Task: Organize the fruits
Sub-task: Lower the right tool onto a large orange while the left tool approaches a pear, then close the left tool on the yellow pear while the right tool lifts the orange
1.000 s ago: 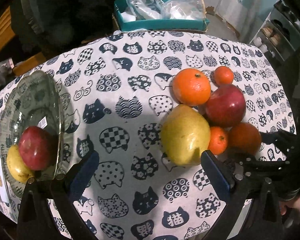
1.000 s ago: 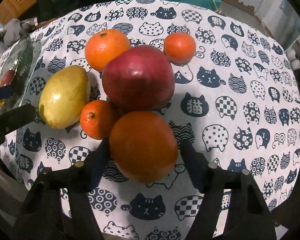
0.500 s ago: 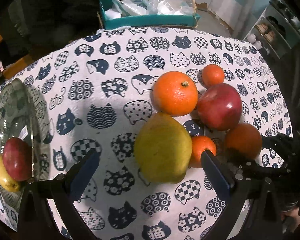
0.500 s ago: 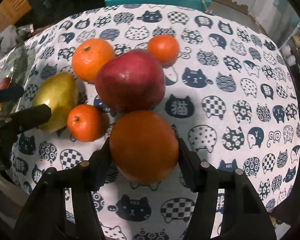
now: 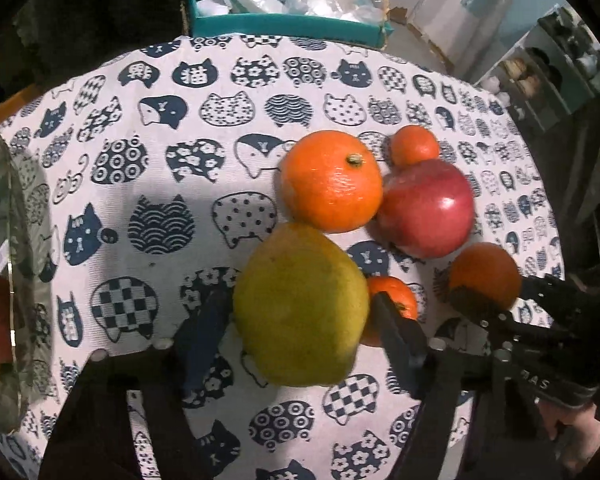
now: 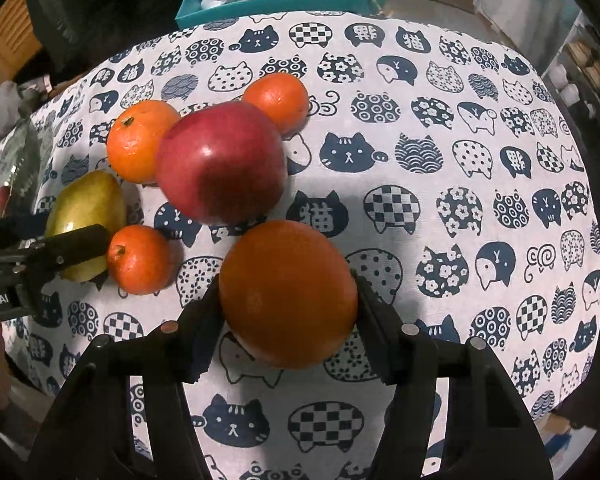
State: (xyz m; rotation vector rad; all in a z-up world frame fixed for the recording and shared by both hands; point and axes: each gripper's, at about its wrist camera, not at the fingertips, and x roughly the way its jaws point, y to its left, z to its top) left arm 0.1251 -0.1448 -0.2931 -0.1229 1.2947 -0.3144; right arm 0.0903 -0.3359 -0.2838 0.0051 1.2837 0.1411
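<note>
1. The left gripper (image 5: 300, 316) has just been closing its jaws, and the two dark fingers now sit against either side of the big yellow-green pear-shaped fruit (image 5: 300, 306), clamped on it as far as the left wrist view shows.
2. The right gripper (image 6: 288, 300) is clamped on the large deep-orange round fruit (image 6: 288, 294), one finger at each flank.
3. Each grip sits across the fruit's widest part, probably so the round skin cannot slip out when lifted.
4. Both fruits are at the near edge of the cluster on the cat-print tablecloth (image 5: 160, 184), the pear to the left, the orange to the right.
5. A small orange mandarin (image 6: 140, 260) lies between the two grippers, touching the left gripper's inner finger; it could get nudged.
6. Farther off sit a red apple (image 6: 220, 164), a bigger stemmed orange (image 5: 332, 182) and another small mandarin (image 6: 278, 100).
7. At far left, a clear glass bowl (image 5: 4, 184) already holds a red fruit, likely the destination.
</note>
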